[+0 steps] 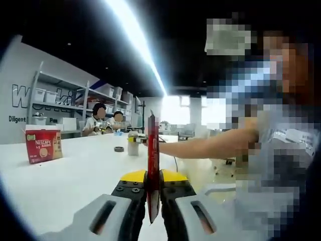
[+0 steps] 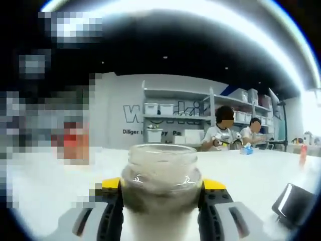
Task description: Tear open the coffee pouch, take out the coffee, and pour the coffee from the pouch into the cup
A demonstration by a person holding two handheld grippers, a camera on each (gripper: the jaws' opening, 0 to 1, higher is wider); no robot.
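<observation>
Pouch, slim red coffee stick [image 1: 153,165]: you are clamping it edge-on in your left gripper [image 1: 153,198], long axis upright. Cup, clear glass jar [image 2: 161,188]: you are gripping it in your right gripper [image 2: 161,213], apparently farther along the white table [image 1: 75,175], beyond the pouch's top.

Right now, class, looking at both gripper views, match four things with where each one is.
1. thin red coffee pouch
2. clear glass jar
3. red Nescafe box
4. small dark ring

A. standing at the left on the white table
B. between the left tongs
C. between the right tongs
D. lying flat, mid-table

Pairs: 1-B, 2-C, 3-A, 4-D
</observation>
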